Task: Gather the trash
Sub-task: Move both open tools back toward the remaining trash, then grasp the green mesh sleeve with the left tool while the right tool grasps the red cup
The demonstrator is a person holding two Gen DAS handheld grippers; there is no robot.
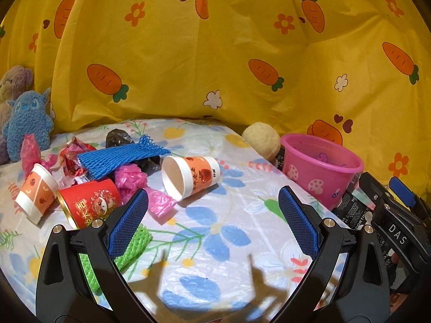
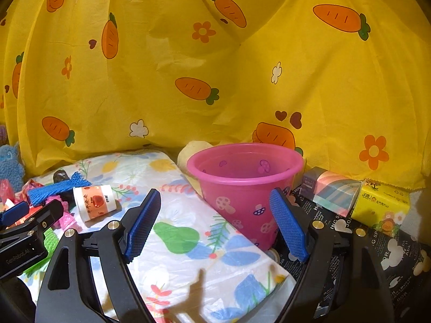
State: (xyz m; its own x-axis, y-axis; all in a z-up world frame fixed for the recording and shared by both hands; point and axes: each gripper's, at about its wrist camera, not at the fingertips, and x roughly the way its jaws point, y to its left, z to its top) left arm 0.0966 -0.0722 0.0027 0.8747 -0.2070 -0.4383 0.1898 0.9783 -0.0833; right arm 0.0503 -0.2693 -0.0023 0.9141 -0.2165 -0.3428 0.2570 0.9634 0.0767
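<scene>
Blue textured pads line both fingers of the left gripper (image 1: pixel 212 215), which stand spread wide with nothing between them but bare floral tablecloth (image 1: pixel 231 231). Just past its left finger lies a green foam net (image 1: pixel 134 245), partly hidden under the black finger arm. Beyond that sits the litter: a red paper cup (image 1: pixel 90 202) on its side, an orange-and-white paper cup (image 1: pixel 36 195) tipped over at the far left, and a second orange-and-white cup (image 1: pixel 190 177) lying on its side with its mouth toward the camera. Crumpled pink plastic (image 1: pixel 132 179) lies between the cups, with a blue foam net (image 1: pixel 121 157) draped across the heap and a dark crumpled bag (image 1: pixel 118 137) behind it.

Blue pads also line the right gripper (image 2: pixel 215 223), whose fingers gape wide and hold nothing. Its right finger stands in front of the pink bucket (image 2: pixel 243 188), which is upright and printed with mushrooms, at the right edge of the tablecloth; whether the pad touches the bucket wall cannot be told. From this view the bucket shows nothing inside.

Right of the bucket, a pastel striped box (image 2: pixel 334 191) and a yellow tissue pack (image 2: pixel 382 204) rest on a black printed sheet (image 2: pixel 390 255). A pale round plush (image 1: pixel 261 140) sits behind the bucket, and a blue plush toy (image 1: pixel 27 123) stands at the far left. A yellow carrot-print curtain (image 1: pixel 215 53) fills the background.
</scene>
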